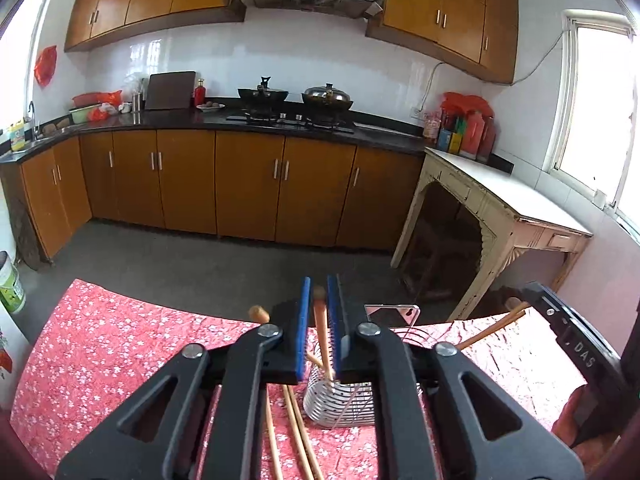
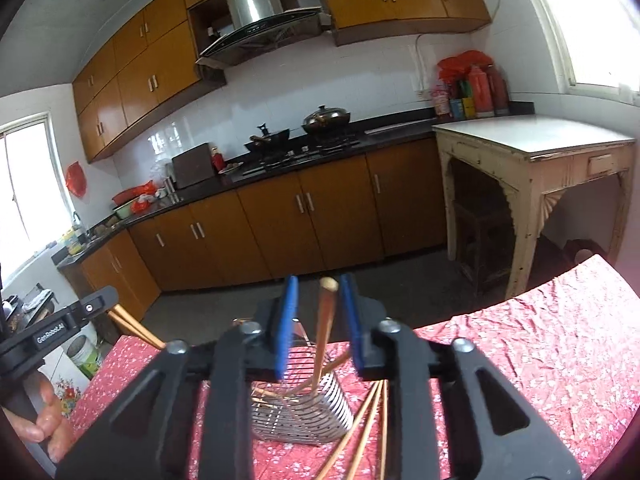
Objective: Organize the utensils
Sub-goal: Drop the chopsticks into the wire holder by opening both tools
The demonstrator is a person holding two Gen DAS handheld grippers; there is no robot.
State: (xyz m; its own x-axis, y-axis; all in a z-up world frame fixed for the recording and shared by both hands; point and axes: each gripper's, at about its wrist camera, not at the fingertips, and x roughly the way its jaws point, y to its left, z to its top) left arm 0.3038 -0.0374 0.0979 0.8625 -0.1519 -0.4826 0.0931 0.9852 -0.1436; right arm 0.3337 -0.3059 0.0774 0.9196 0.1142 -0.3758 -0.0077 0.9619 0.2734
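Note:
A steel wire utensil holder stands on the red floral tablecloth; it also shows in the right wrist view. My left gripper is shut on a wooden chopstick whose tip reaches into the holder. My right gripper is open, its blue pads apart, with a chopstick standing loosely between them, its lower end in the holder. Loose chopsticks lie on the cloth beside the holder.
The other gripper body shows at each view's edge. A cream side table stands to the right. Wooden cabinets and a dark counter with a stove and pans lie across the grey floor.

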